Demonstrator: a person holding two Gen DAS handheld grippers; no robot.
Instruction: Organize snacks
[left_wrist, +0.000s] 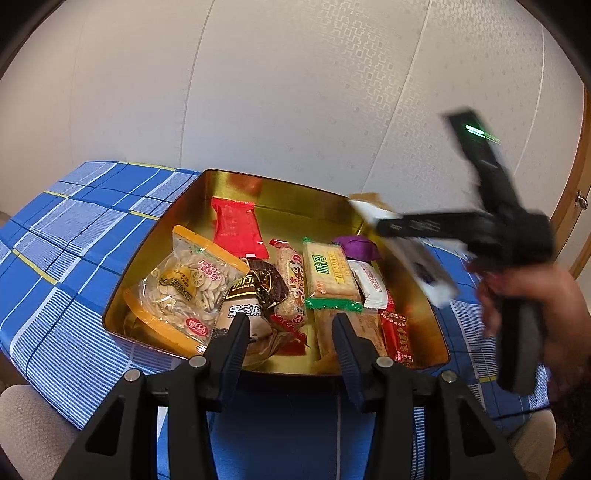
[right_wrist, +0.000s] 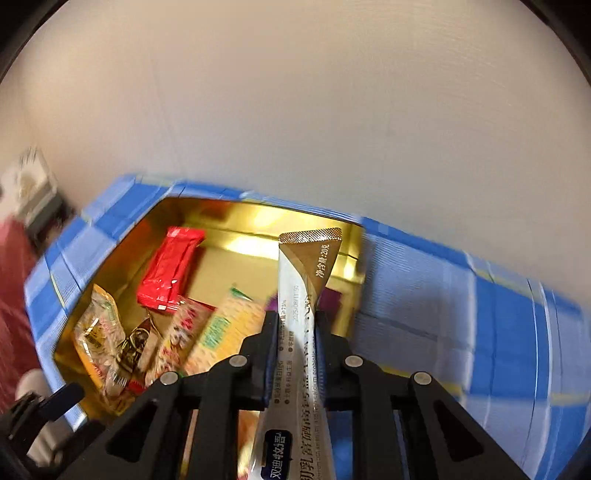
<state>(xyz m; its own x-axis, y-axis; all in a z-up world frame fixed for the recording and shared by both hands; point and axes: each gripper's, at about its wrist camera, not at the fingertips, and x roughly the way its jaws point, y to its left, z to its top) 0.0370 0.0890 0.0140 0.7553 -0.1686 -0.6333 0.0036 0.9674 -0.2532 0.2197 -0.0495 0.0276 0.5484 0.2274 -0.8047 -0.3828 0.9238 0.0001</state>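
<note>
A gold tin box (left_wrist: 207, 184) (right_wrist: 258, 218) sits on a blue plaid cloth. It holds several snacks: a red packet (left_wrist: 236, 229) (right_wrist: 170, 269), a bag of seeds (left_wrist: 184, 284) (right_wrist: 98, 332) and a green-edged cracker pack (left_wrist: 330, 273). My left gripper (left_wrist: 291, 325) is open and empty over the box's near edge. My right gripper (right_wrist: 297, 317) (left_wrist: 373, 221) is shut on a long silver and gold stick sachet (right_wrist: 299, 291) (left_wrist: 417, 258), held above the box's right side.
The blue plaid cloth (left_wrist: 74, 236) (right_wrist: 480, 314) covers the table around the box. A pale wall stands close behind. A wooden frame (left_wrist: 580, 206) is at the far right. A hand (left_wrist: 532, 295) holds the right gripper, blurred.
</note>
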